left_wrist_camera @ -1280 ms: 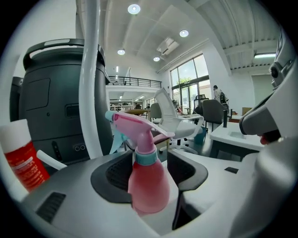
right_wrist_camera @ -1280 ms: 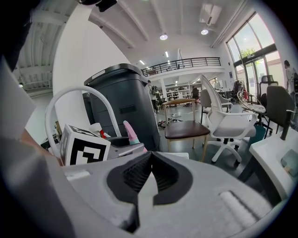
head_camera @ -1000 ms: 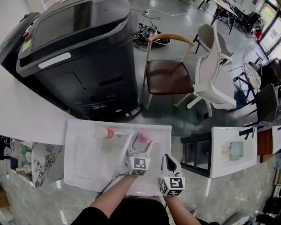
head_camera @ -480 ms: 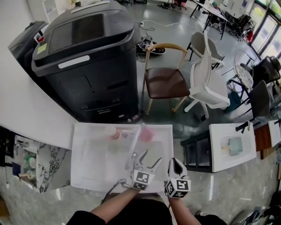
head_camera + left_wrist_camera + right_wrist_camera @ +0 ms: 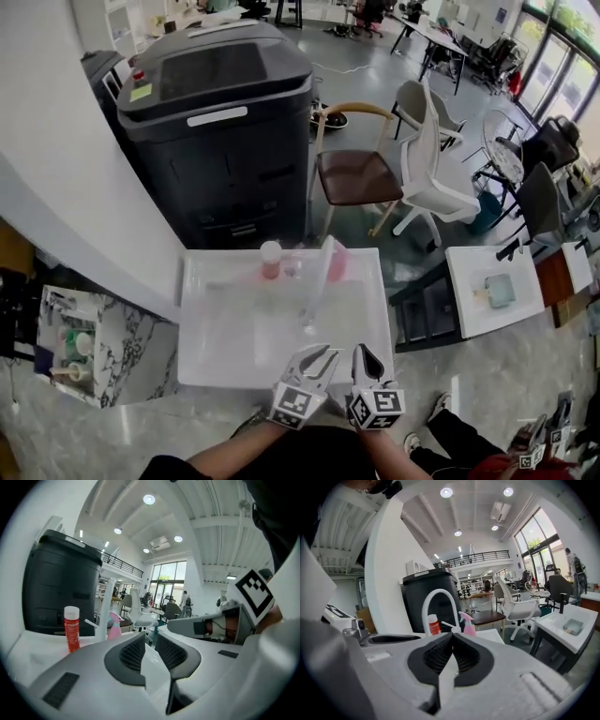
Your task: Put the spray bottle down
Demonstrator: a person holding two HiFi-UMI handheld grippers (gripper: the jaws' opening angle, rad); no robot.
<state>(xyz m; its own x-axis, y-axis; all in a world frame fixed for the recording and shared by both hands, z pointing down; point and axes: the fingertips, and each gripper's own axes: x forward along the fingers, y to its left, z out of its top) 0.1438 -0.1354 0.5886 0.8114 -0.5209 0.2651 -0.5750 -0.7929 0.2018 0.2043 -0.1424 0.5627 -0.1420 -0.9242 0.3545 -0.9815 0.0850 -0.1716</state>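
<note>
Evidently the spray bottle is already set down: it is seen upright at the far edge of the white basin, just beside the tap. It is judged light, stiff plastic, perhaps slick, best taken round the neck under the trigger. A pink body and paler head are shown. The left gripper is closing on nothing; the right gripper is clenched, empty.

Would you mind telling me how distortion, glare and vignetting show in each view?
Head view: fisheye bows the white wall, and the pink spray bottle looks pale against the bright sink. Left gripper view: black corner vignette, ceiling light flaring, red bottle sharp. Right gripper view: same vignette; the white faucet nearly blown out.
</note>
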